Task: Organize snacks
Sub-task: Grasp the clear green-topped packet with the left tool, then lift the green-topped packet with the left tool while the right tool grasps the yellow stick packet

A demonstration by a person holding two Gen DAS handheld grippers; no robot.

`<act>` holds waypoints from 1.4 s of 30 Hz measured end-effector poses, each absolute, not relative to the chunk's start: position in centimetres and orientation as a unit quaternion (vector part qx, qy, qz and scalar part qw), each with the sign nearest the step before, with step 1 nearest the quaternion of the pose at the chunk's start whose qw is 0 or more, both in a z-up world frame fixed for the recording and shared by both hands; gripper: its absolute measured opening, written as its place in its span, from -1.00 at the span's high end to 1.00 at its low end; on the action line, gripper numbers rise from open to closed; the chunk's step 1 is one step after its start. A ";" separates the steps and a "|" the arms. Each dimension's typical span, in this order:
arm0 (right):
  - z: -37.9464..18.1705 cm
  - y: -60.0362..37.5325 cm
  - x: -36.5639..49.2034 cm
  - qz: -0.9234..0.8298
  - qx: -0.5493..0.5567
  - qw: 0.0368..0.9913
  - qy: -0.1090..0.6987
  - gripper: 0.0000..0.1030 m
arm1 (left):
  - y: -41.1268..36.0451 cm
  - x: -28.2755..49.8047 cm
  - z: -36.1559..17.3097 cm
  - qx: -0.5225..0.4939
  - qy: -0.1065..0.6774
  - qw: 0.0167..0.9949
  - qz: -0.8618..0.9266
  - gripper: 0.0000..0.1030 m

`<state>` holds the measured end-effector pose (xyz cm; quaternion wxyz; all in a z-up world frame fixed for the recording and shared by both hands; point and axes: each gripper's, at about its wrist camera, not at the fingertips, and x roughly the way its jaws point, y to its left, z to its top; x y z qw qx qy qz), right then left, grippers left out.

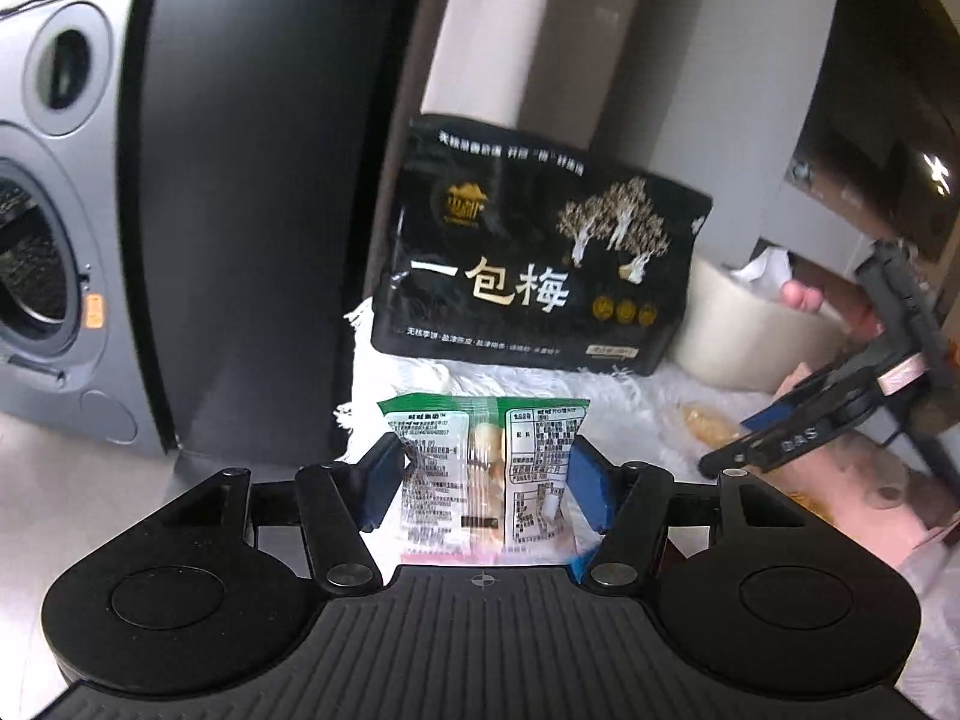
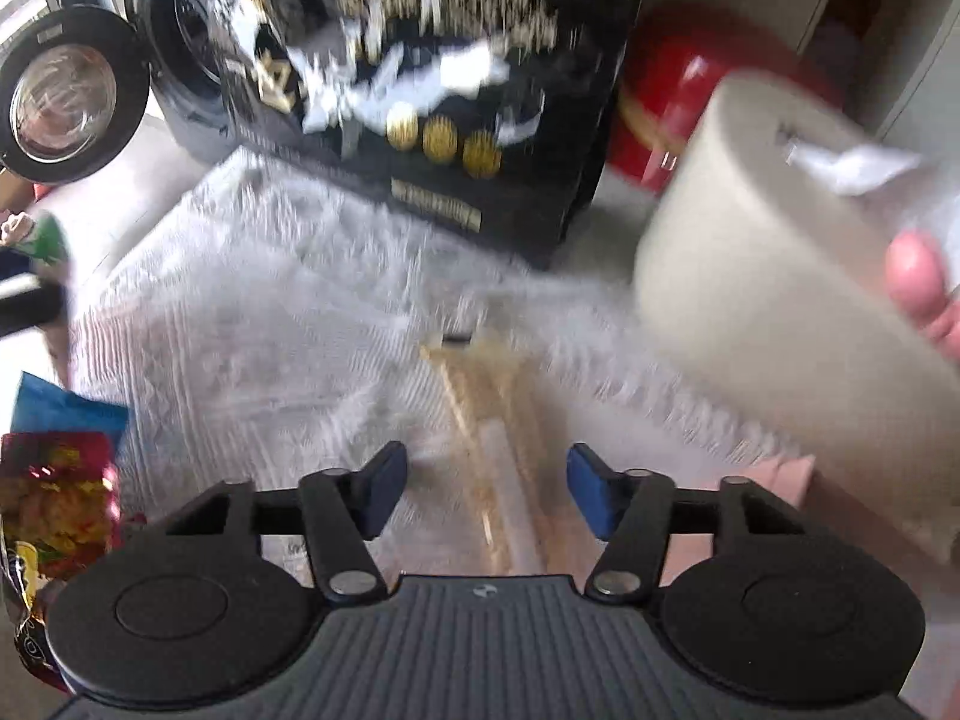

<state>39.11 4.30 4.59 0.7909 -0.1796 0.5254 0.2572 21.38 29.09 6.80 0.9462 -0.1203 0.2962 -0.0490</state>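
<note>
Washing machine: a grey metal front-loading washing machine [image 1: 54,228] is standing at the far left, its round glass door [image 2: 66,99] hanging open in the right wrist view.
Rug: a white shaggy rug with fringed edges [image 1: 648,414] is lying under everything I am working over; its pile is looking soft and ribbed.
Tub: a cream round smooth-walled tub [image 2: 762,276] is sitting on the rug to the right, with crumpled white paper [image 2: 852,165] poking from its top.
Plum bag: a large glossy black plastic snack bag with gold trees and white lettering [image 1: 540,252] is standing upright at the back of the rug, leaning on the pale wall behind.
Left grip: my left gripper [image 1: 486,468] is pinching a small crinkly clear packet with a green top edge and printed labels [image 1: 486,456] between its blue pads; pale round pieces are showing through the film. The packet is hanging above the rug, in front of the black bag.
Right grip: my right gripper [image 2: 486,480] is hovering with jaws spread wide and nothing between the pads, over a long narrow clear wrapper holding tan sticks [image 2: 486,432] lying flat on the rug; blur is smearing its detail.
Side pile: a shiny red and yellow foil bag [image 2: 57,504] and a blue packet [image 2: 66,408] are lying at the rug's left edge.
</note>
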 end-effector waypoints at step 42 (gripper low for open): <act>9.3 -9.6 10.9 0.416 -0.197 0.792 0.401 0.04 | 10.4 7.0 9.0 -0.079 0.412 0.894 -0.157 -0.23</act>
